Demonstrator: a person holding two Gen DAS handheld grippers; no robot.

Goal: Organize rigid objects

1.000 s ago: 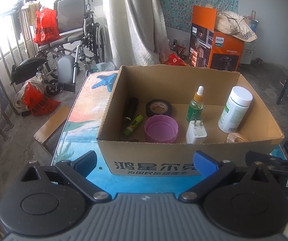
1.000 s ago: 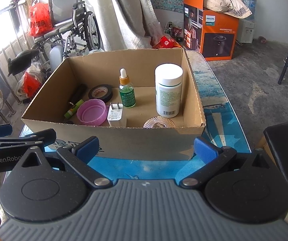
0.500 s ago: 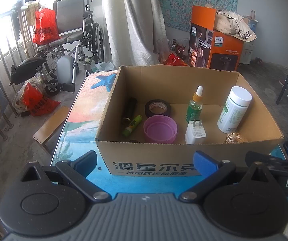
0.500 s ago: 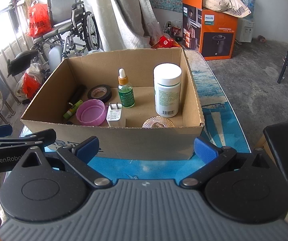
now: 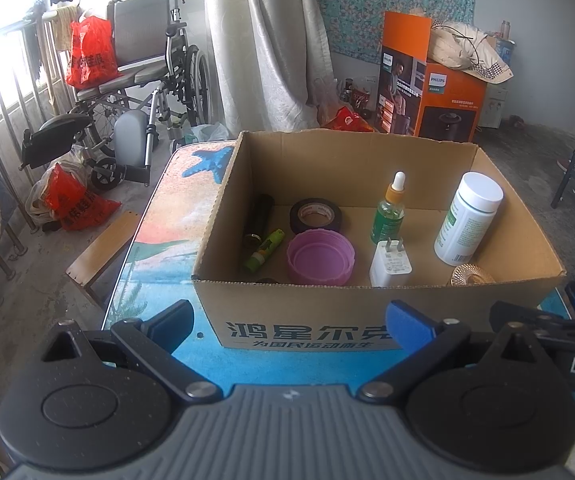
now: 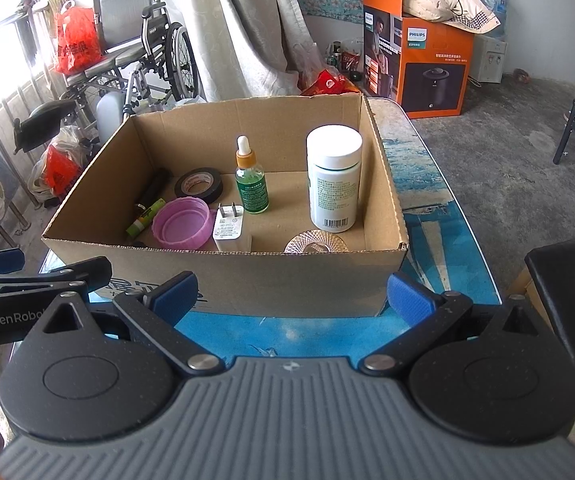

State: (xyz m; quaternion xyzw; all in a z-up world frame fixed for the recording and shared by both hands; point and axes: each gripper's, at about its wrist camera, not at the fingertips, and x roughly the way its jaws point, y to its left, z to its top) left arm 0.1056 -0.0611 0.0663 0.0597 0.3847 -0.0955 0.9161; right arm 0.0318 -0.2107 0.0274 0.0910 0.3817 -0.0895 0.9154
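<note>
Left gripper (image 5: 291,326) spread wide, empty, hovering short of the open brown cardboard box (image 5: 367,312); right gripper (image 6: 291,292) likewise wide and empty — just beside it. Inside the box: white round-capped plastic bottle (image 6: 333,178) upright at right, green dropper bottle (image 6: 250,182) upright mid-floor, white plug adapter (image 6: 229,228), pink round lid (image 6: 183,222), black tape roll (image 6: 199,185), green tube (image 6: 145,218) lying at left. Box resting on a blue patterned table (image 6: 427,216).
</note>
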